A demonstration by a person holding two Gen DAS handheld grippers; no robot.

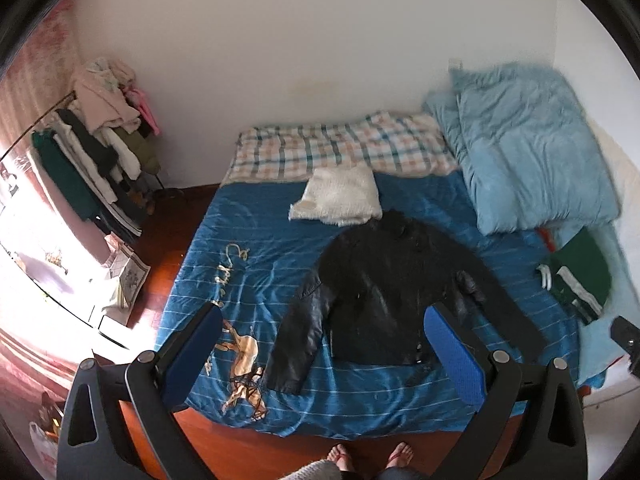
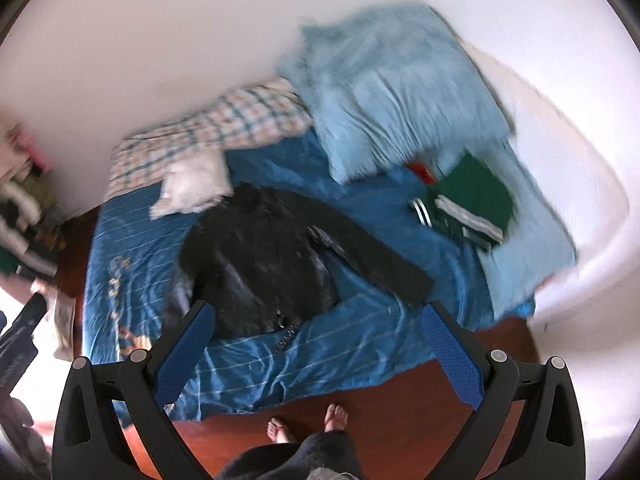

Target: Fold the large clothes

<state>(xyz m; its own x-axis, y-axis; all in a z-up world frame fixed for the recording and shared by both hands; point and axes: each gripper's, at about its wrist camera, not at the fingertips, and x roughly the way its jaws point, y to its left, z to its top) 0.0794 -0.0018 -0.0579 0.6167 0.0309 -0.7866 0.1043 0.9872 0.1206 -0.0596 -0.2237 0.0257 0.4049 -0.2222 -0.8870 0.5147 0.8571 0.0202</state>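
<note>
Jacket [image 1: 384, 288], black, lies spread flat with sleeves out on the blue sheet [image 1: 248, 240] mid-bed, and both tongs hang high above it, touching nothing. From the left: a clothes rack [image 1: 92, 160] by the wall, the left gripper [image 1: 324, 356] with jaws apart, a white sweater [image 1: 340, 196] just beyond the jacket's collar. Further right come the right gripper [image 2: 320, 354], also apart, and folded green clothes [image 1: 576, 280] below a pale blue duvet [image 1: 532, 148].
</note>
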